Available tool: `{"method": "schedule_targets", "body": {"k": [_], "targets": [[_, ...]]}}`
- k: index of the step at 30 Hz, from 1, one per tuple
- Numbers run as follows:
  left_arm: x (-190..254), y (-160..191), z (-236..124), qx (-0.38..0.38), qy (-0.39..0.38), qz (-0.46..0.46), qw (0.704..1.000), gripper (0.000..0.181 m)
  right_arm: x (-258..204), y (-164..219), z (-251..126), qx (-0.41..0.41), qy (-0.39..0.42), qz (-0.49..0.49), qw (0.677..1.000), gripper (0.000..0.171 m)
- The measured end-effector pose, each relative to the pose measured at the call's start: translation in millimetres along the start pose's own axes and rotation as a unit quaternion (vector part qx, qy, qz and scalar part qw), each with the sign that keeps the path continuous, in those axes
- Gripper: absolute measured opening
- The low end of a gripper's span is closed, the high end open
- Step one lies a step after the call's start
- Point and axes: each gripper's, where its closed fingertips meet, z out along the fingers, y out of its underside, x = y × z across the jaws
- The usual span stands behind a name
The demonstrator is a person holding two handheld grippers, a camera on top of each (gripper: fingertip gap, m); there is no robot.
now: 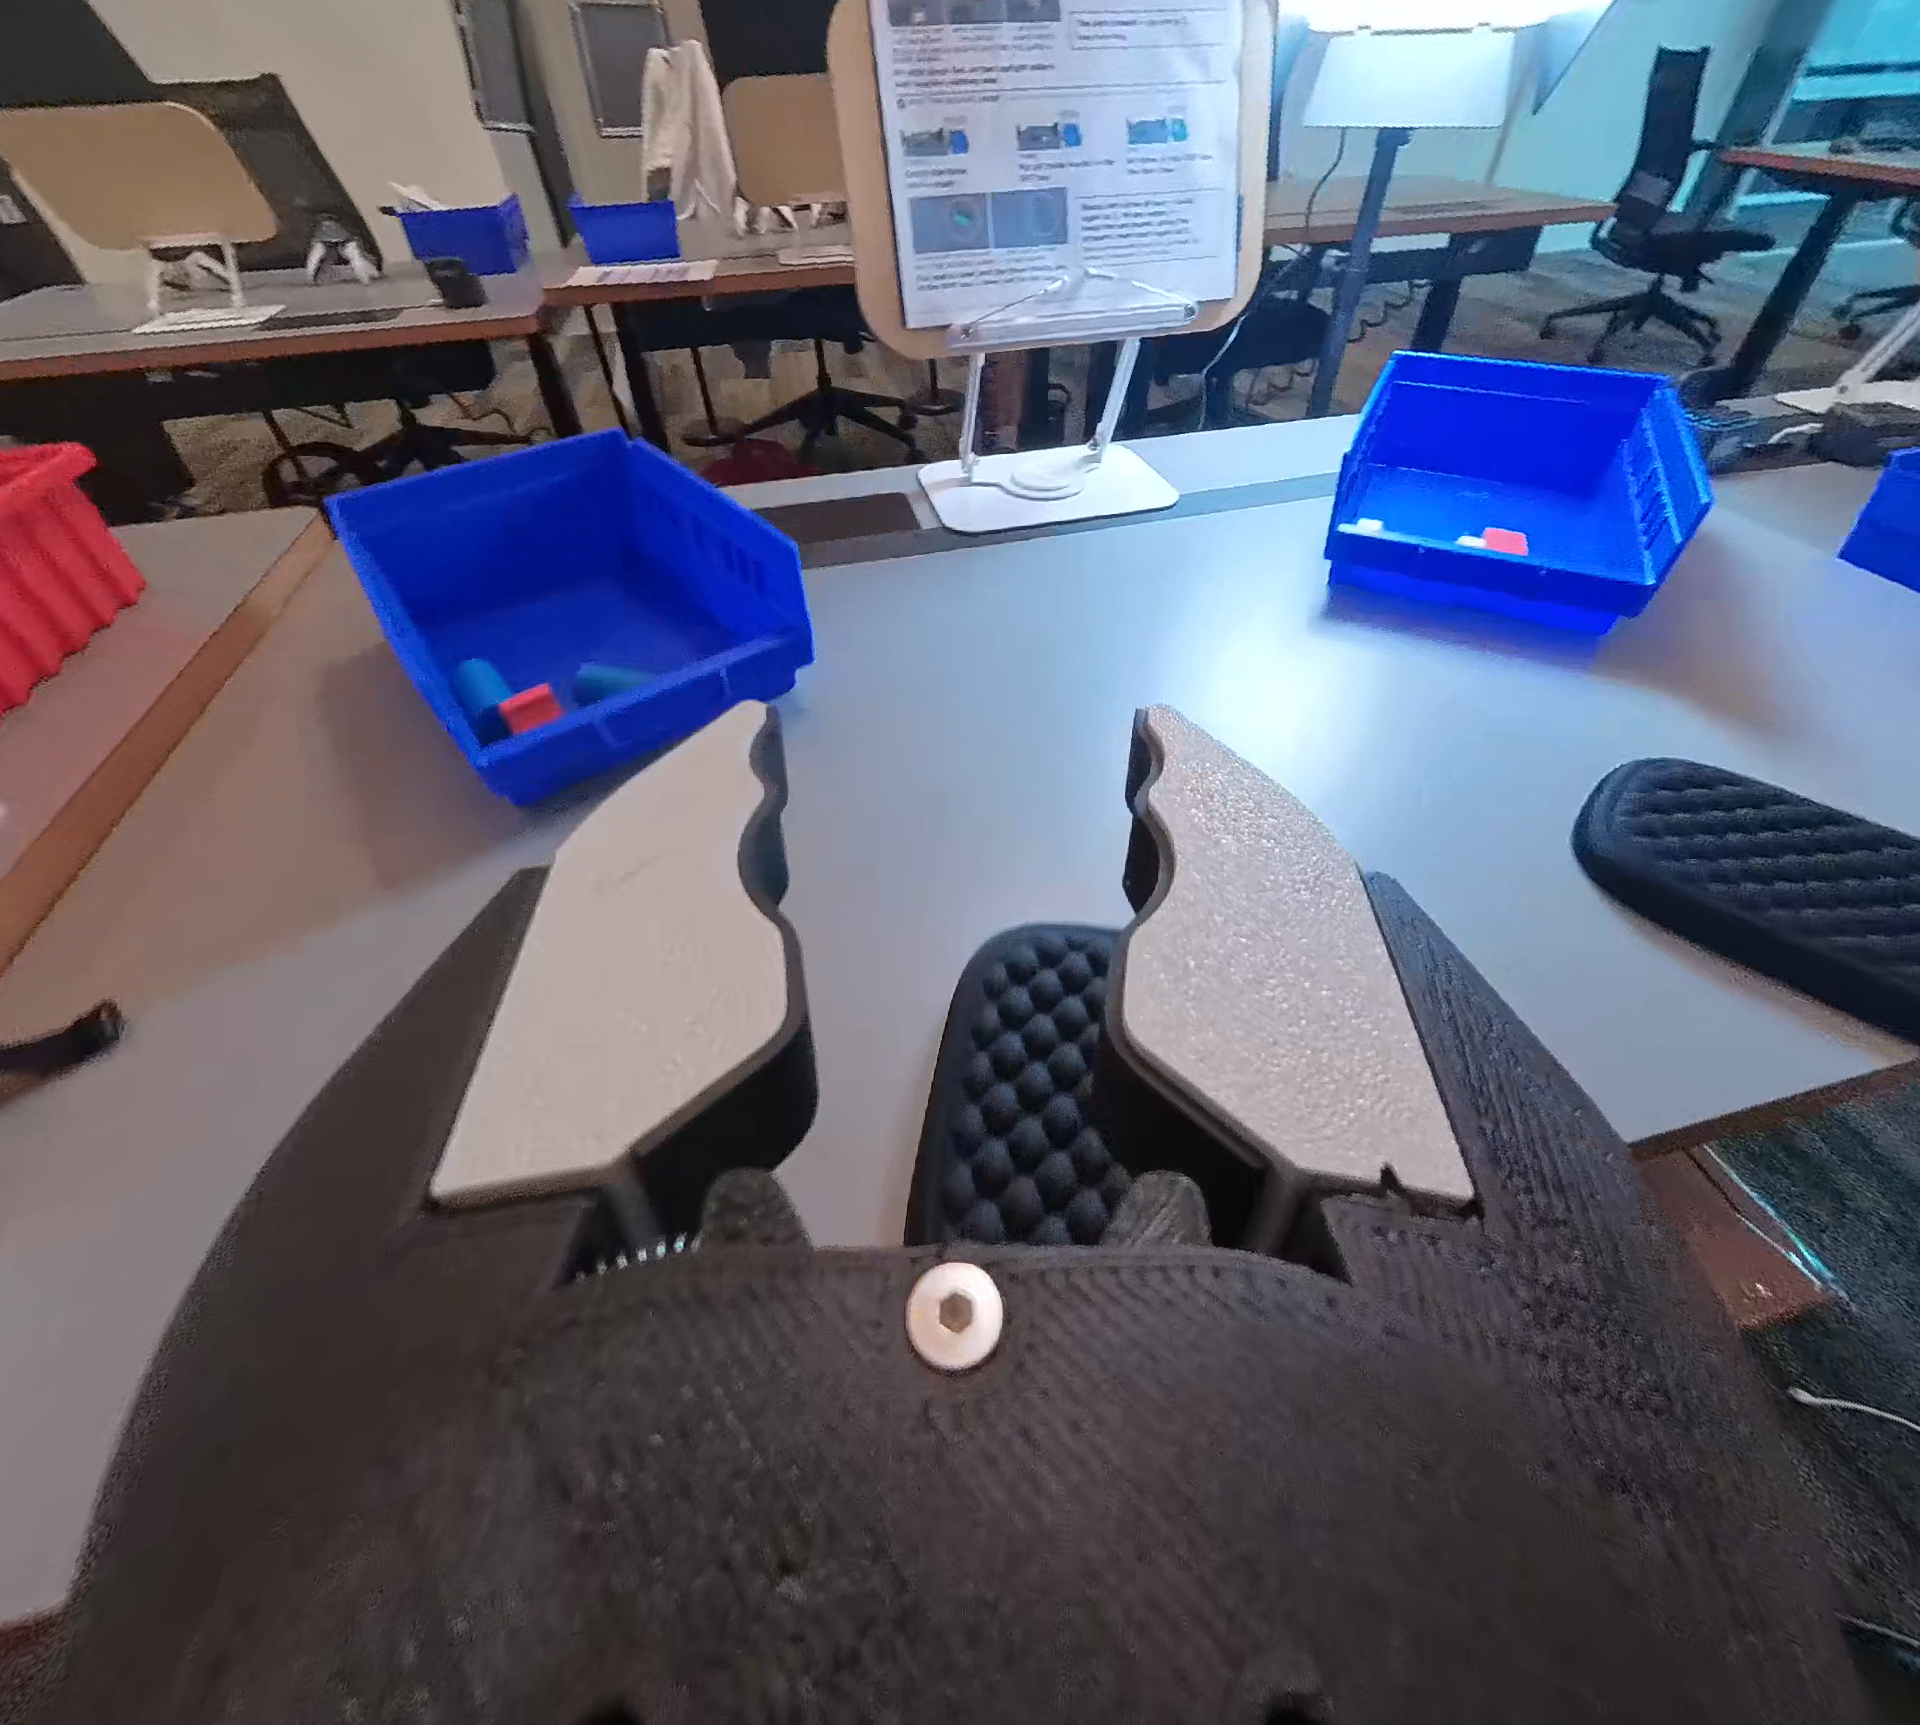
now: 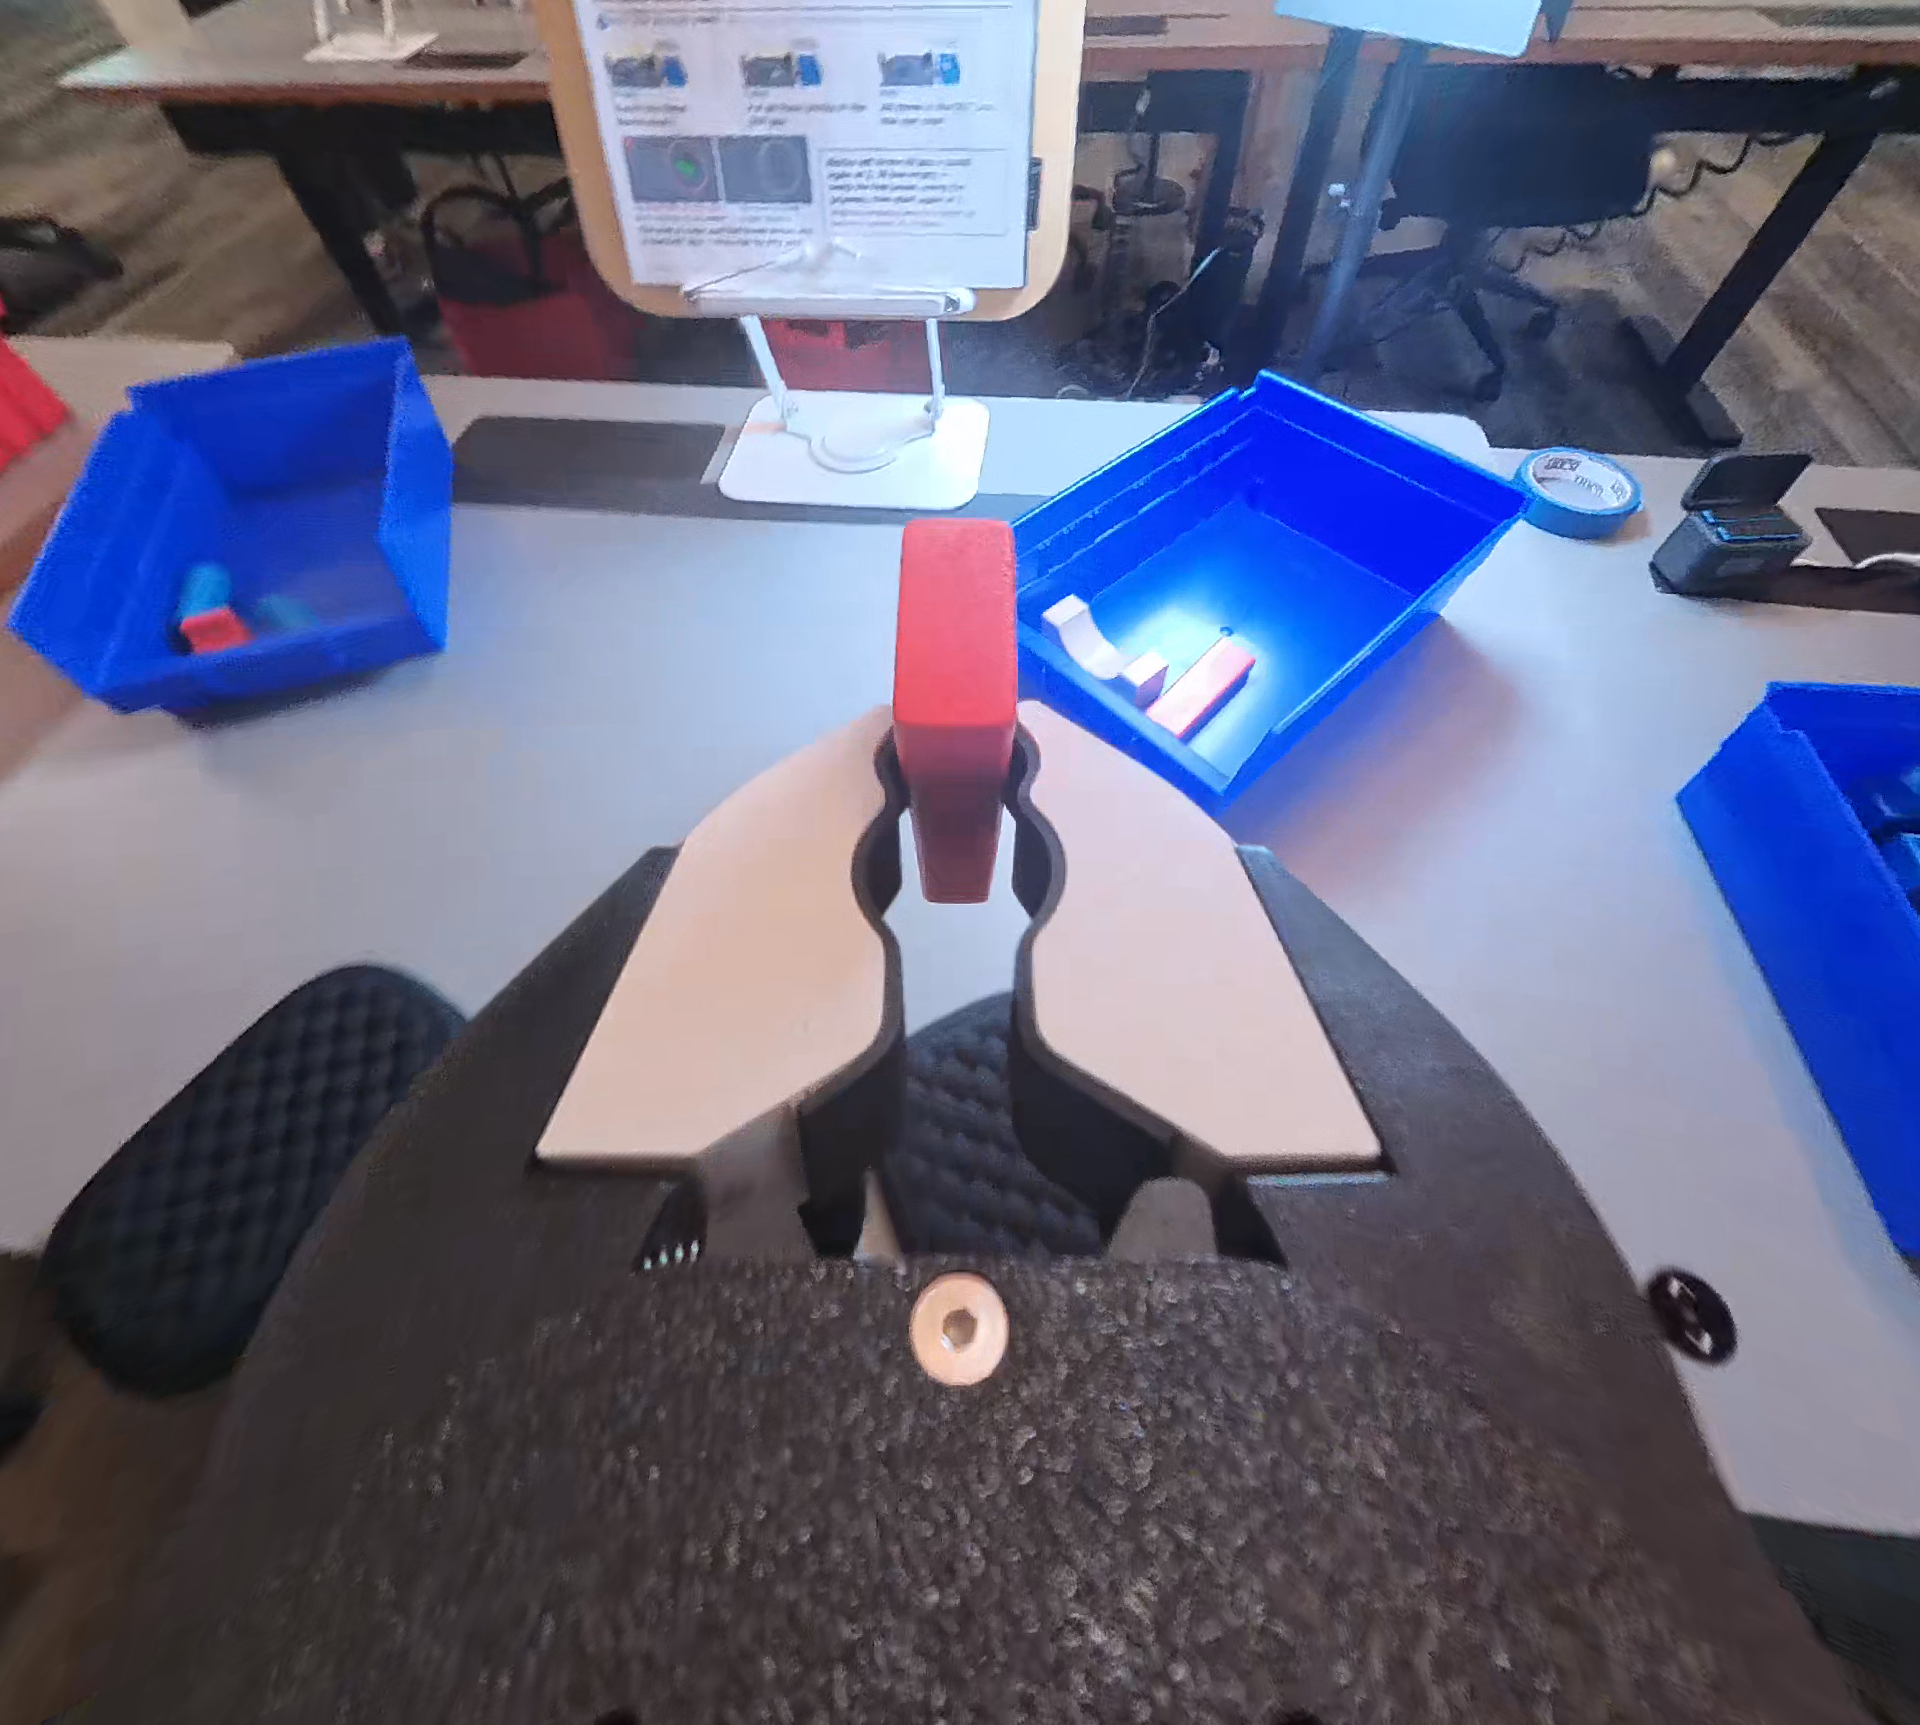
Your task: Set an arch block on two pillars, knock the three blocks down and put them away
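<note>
We see the left gripper (image 1: pixel 954 761) with its jaws spread wide over the tabletop's (image 1: pixel 1039 636) near edge, holding nothing. Our right gripper (image 2: pixel 954 776) clamps a red block (image 2: pixel 956 667) above the tabletop's middle. Farther right, a blue bin (image 2: pixel 1351 522) holds a white arch block (image 2: pixel 1091 647) and a red pillar (image 2: pixel 1205 688).

far-right blue bin (image 2: pixel 1829 927) cut off by the edge (contents blurred); red crate (image 1: pixel 52 563) cropped too.
</note>
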Motion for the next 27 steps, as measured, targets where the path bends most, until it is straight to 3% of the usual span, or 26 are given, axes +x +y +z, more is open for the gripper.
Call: {"method": "schedule_targets", "body": {"k": [4,8,16,21,24,27], "targets": [[2.0,-53.1,26.5,0.003,0.021,0.008,1.000,0.063,42.3,2.5,64.5,-0.025,0.020,0.023,0.999,0.016],[-6.8,-87.8,49.0,0.006,0.012,0.035,0.999,0.063,92.9,19.9,152.7,-0.077,0.045,0.052,0.995,0.016],[-9.7,-104.9,51.0,-0.038,-0.063,0.016,0.997,0.061,145.6,86.5,305.5,-0.205,0.130,0.157,0.957,0.016],[-1.4,-99.0,45.1,-0.074,-0.086,0.022,0.993,0.061,171.1,128.0,331.0,-0.264,0.197,0.204,0.922,0.021],[0.3,-99.0,44.4,-0.077,-0.086,0.032,0.993,0.060,174.1,116.7,330.8,-0.225,0.194,0.189,0.936,0.044],[-2.3,-95.3,51.4,-0.072,-0.077,0.027,0.994,0.060,167.7,97.6,317.0,-0.177,0.168,0.173,0.954,0.049]]}}
